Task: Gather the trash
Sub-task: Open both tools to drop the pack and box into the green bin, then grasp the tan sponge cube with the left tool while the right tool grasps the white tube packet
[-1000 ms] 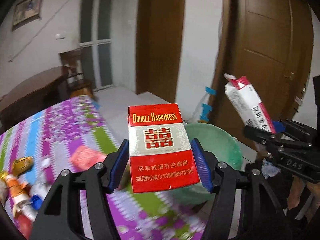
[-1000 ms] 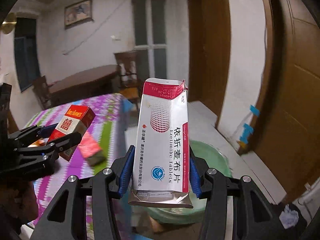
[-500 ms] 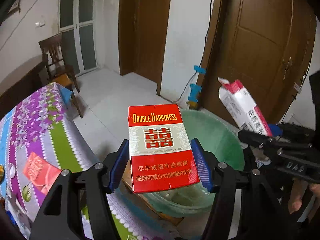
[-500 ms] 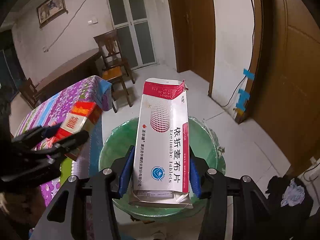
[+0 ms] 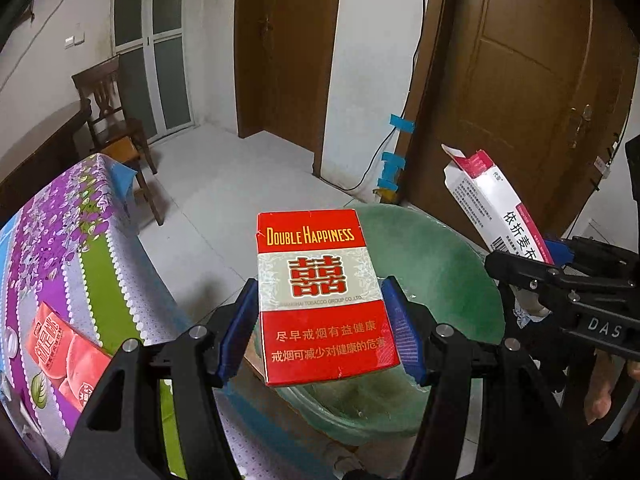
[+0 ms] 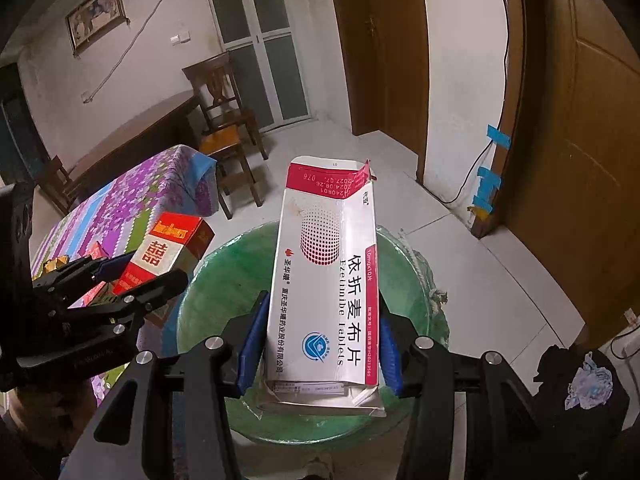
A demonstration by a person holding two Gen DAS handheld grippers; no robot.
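The left gripper (image 5: 320,332) is clamped on a red and silver cardboard cigarette pack (image 5: 322,300), its blue pads pressing the pack's two narrow sides, and the pack stands with its long axis running up and away along the fingers. The right gripper (image 6: 320,344) grips a tall white and pink cardboard tablet box (image 6: 326,280) the same way, long axis in line with its fingers and the torn flap at the far end. The relation that matters is between each box and the round green plastic basin (image 6: 400,276) on the pale floor: from the right wrist view the basin's open mouth spreads directly beneath and beyond the tablet box, so that one looks ready to drop straight in. From the left wrist view the green basin (image 5: 440,272) lies behind and to the right of the cigarette pack, whose lower left side overhangs the edge of the table with the purple floral cloth (image 5: 72,240). The right hand therefore seems better placed; the left probably needs a short carry toward the basin's centre before letting go.
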